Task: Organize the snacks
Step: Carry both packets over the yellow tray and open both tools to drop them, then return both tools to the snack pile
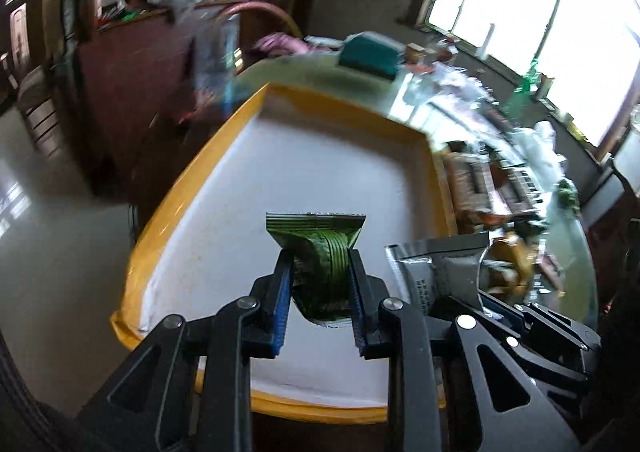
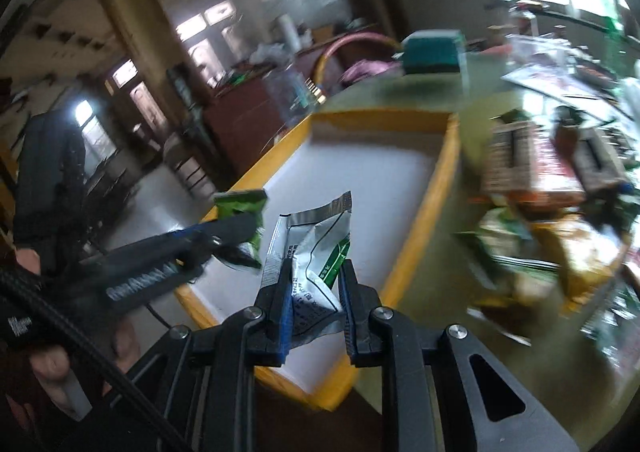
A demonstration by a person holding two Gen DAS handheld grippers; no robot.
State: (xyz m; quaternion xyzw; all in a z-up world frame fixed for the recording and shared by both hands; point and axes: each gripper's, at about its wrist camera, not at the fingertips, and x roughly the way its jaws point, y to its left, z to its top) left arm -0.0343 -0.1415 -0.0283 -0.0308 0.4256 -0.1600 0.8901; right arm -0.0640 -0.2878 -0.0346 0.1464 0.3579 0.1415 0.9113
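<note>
Green packet between left tool pads, over tray.

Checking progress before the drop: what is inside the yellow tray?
The yellow tray shows only bare white floor. The green packet and silver packet hang above, hiding patches beneath.

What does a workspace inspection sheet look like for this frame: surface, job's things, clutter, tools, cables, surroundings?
Surface: glass-topped table, reflective.
Job's things: yellow-rimmed tray, white floor bare; green snack packet; silver snack packet; both held above the tray.
Clutter: loose snack pile right of the tray; teal box behind it.
Tools: left tool shut on green snack packet; right tool shut on silver snack packet.
Cables: black braided cable by the left hand.
Surroundings: bright window, wooden cabinet.
</note>
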